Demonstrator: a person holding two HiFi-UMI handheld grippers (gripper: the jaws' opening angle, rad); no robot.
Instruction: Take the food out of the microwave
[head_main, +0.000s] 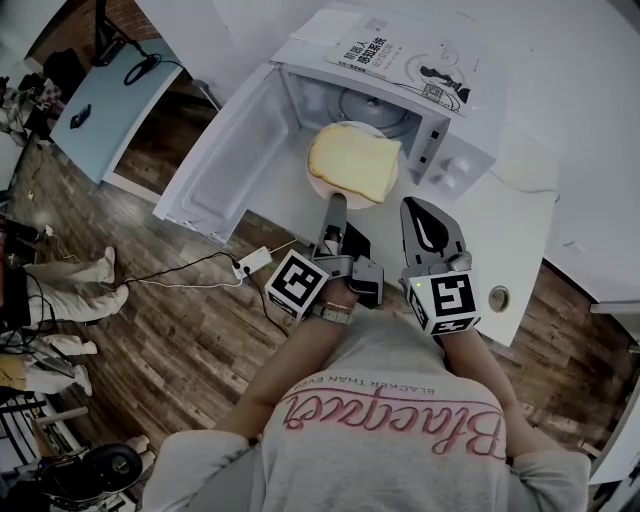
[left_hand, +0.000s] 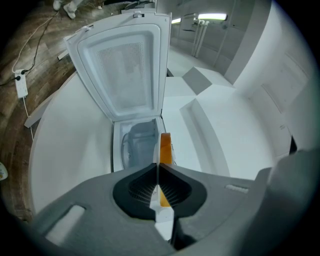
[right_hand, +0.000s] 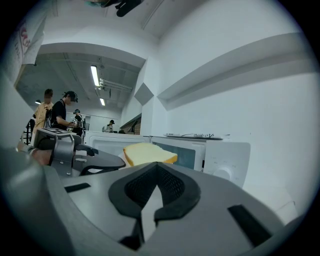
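Pinching the rim of one white plate (head_main: 362, 203), my left claw (head_main: 335, 207) is clamped on it. The plate carries one slice of bread (head_main: 353, 160) and sits at the mouth of the single microwave (head_main: 455, 150), whose door (head_main: 225, 160) stands wide open on its left. My right claw (head_main: 425, 215) hovers in front of the microwave, just right of the plate, its jaws together on nothing. One booklet (head_main: 410, 55) lies on top of the microwave.

Bread slice (head_main: 352, 162): pale yellow, laid flat on white plate (head_main: 320, 190), at the opening.
Microwave (head_main: 455, 150): white, door (head_main: 225, 150) swung open.
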